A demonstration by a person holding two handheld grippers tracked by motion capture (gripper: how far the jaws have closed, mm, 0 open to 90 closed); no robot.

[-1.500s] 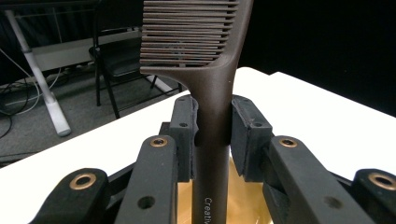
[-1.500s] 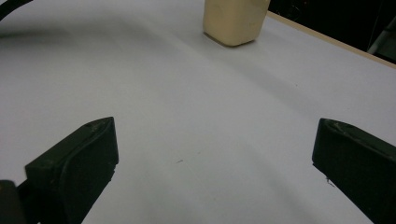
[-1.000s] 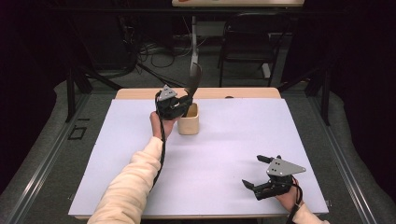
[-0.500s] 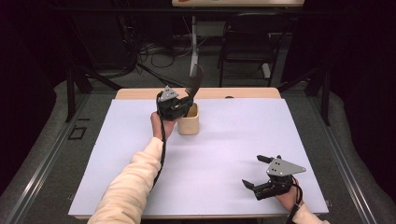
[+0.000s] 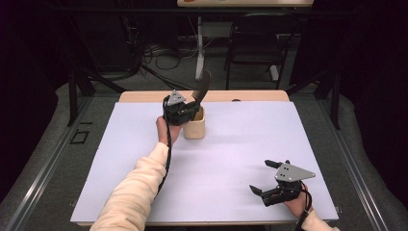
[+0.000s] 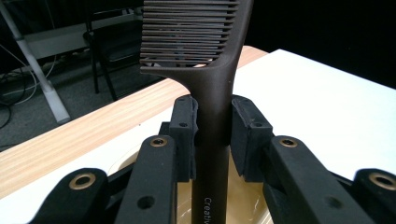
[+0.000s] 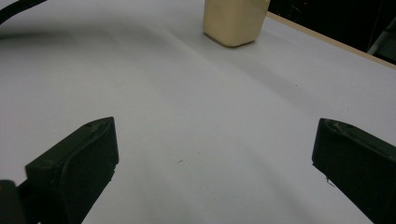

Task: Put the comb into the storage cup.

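- I'm holding the comb (image 6: 212,70) by its handle, teeth end up; in the left gripper view both pads are pressing flat on the handle just under the teeth, so the grip is looking square and not slipping.
- The comb's lower handle is dropping into the beige cup (image 5: 195,126) right under the jaws (my guess: I'm either seating it in the cup or lifting it out, can't tell which from here).
- My left gripper (image 5: 185,109) is sitting over the cup's near-left rim, far side of the table, tilted so the comb is leaning up and to the right.
- The upright hold is making sense: the cup mouth is narrow, so the handle needs to be going in close to vertical.
- My right gripper (image 5: 275,188) is parked low at the near right, jaws spread wide, pinching nothing, pointing toward the cup in its own view.
- The white mat (image 5: 231,159) between the two grippers is open, nothing in the way.
- Tight spot: the cup is standing close to the mat's far edge, with the wooden table edge (image 5: 250,96) just behind it, so I'm keeping pushes off that side.
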